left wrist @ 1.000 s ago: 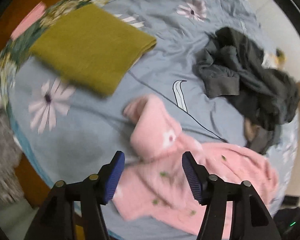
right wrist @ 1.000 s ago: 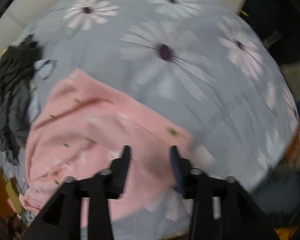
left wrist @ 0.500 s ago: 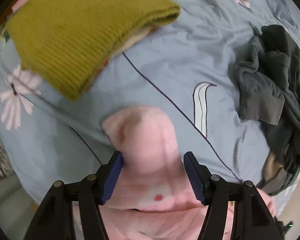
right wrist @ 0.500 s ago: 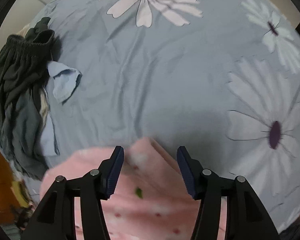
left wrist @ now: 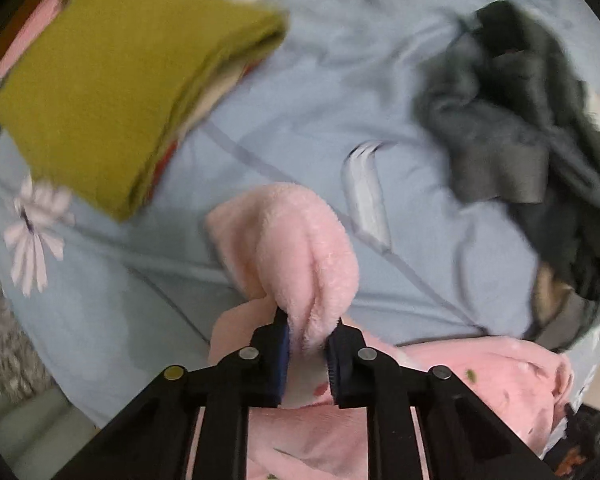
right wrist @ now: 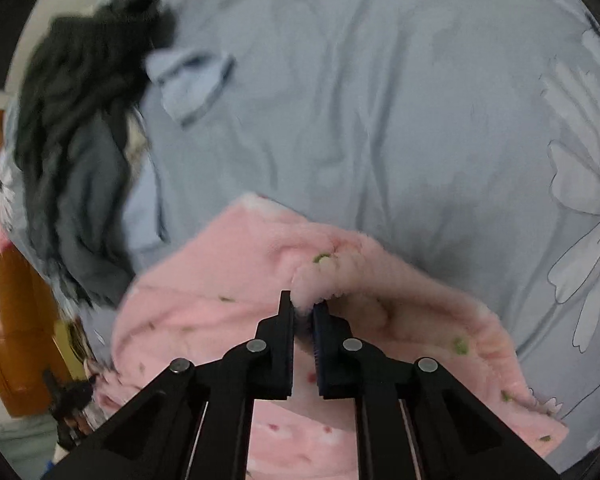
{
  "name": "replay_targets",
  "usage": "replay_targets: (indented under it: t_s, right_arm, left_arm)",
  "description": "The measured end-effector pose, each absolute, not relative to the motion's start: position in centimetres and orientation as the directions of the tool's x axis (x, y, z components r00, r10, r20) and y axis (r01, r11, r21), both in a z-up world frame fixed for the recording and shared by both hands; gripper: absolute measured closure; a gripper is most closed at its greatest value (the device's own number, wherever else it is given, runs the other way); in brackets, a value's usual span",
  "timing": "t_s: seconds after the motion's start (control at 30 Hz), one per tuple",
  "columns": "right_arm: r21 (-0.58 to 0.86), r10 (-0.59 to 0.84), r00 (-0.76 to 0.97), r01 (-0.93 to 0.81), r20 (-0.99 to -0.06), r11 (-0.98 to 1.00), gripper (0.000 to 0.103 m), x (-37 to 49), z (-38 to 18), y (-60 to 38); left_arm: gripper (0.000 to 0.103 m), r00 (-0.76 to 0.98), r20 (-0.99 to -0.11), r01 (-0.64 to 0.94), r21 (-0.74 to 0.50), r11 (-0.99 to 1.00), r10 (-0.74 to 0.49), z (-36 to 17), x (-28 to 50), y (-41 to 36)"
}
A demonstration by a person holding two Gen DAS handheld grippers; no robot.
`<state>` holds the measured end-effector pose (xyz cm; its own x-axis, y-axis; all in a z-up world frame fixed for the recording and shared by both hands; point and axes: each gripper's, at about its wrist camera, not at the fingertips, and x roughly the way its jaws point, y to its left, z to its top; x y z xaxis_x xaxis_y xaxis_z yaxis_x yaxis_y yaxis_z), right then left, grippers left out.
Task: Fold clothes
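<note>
Soft, even indoor light fills both fisheye views, without glare. Motion blur smears the olive folded garment point(left wrist: 100, 88) and the dark clothes pile point(right wrist: 80, 120). Edges bend and darken into black corners. A faint shadow falls on the bedsheet point(right wrist: 440, 248).

Fluffy pink garment point(left wrist: 300, 240) lies rumpled on the bed, pinched up.

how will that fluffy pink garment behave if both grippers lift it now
The pink garment will probably sag between the left gripper and the right gripper, since it already bunches into soft folds where they pinch. Its thick pile looks grippy, so slipping seems unlikely. Loose parts may drag on the bedsheet.
</note>
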<state>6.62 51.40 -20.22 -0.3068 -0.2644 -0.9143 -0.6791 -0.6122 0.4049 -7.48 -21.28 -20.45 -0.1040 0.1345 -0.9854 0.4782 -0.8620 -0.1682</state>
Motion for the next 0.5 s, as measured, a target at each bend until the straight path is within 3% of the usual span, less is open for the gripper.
replay_targets:
  t_s: [0.17,0.27,0.37,0.5]
  right_arm:
    - [0.548,-0.104,-0.584,-0.665,-0.805,-0.508,0.097,11.5,-10.3,55.0]
    - [0.526,0.049,-0.636,-0.677,-0.77,-0.515,0.097,14.7,-4.6,57.4]
    - [0.456,0.139,-0.585,-0.74,-0.799,-0.495,0.097,16.3,-4.2,60.3]
    - [0.4,0.122,-0.495,-0.804,-0.86,-0.439,0.097,15.2,-9.3,62.2]
  left_arm:
    - [0.088,-0.365,-0.906,0.325,-0.34,-0.882,0.214,-10.1,-8.6,-21.9]
    - [0.088,-0.418,-0.889,0.267,-0.32,-0.909,0.19,-6.7,-9.9,-22.1]
    - [0.086,-0.419,-0.895,0.27,-0.28,-0.921,0.15,-7.9,-11.8,-23.0]
    - [0.083,-0.373,-0.909,0.336,-0.321,-0.886,0.188,-13.6,-15.4,-23.4]
